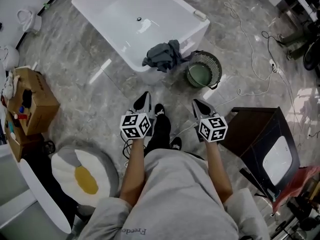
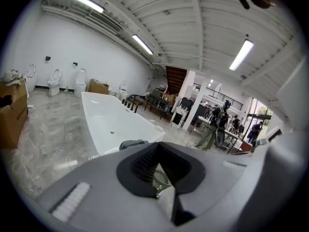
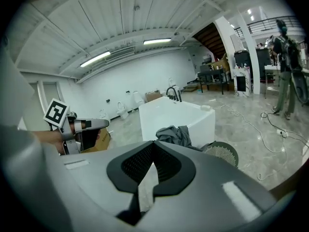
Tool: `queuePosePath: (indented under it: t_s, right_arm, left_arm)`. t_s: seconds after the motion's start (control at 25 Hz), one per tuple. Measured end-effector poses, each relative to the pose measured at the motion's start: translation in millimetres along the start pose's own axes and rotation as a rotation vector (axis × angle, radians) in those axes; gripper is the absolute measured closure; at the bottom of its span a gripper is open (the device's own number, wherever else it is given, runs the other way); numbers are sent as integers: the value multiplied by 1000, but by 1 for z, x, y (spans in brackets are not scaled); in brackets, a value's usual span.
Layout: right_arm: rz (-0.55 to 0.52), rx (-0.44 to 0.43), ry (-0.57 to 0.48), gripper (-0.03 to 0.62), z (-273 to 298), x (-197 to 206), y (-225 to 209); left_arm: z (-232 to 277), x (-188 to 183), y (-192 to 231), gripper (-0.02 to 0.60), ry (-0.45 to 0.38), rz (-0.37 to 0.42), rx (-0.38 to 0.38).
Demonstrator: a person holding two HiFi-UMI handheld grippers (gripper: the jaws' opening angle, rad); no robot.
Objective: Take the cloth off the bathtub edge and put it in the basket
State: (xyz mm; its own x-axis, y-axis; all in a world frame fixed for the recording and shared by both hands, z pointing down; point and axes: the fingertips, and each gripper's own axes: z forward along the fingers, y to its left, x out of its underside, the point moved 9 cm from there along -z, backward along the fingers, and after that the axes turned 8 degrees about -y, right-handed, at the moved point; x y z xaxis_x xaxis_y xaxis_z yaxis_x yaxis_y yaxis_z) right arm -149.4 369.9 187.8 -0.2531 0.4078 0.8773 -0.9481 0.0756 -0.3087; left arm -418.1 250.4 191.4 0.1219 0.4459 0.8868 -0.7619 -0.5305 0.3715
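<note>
A crumpled grey-blue cloth (image 1: 162, 56) hangs over the near corner of the white bathtub (image 1: 115, 19). Just right of it on the floor stands a round green basket (image 1: 204, 70). My left gripper (image 1: 143, 100) and right gripper (image 1: 199, 105) are held side by side in front of me, short of the tub, both shut and with nothing in them. In the left gripper view, the cloth (image 2: 133, 143) peeks over the shut jaws (image 2: 157, 150). The right gripper view has the cloth (image 3: 174, 134) and basket (image 3: 223, 152) beyond its shut jaws (image 3: 153, 148).
A cardboard box (image 1: 31, 101) of oddments stands at the left, with an egg-shaped cushion (image 1: 82, 171) below it. A dark side table (image 1: 260, 134) is close on my right. Cables (image 1: 250, 59) trail over the marble floor. My black shoes (image 1: 160, 120) are between the grippers.
</note>
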Motion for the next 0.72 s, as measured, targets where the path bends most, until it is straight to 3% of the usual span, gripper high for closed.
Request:
queuePosePath:
  t_s: [0.56,0.72]
  right_arm:
    - [-8,52,67,592,130,-53,-8]
    - [70,38,25,591,153,-58,-12]
  left_arm:
    - [96,-51,92,523,6,-68,-4]
    - [113,-51,113,523,31,-81,-14]
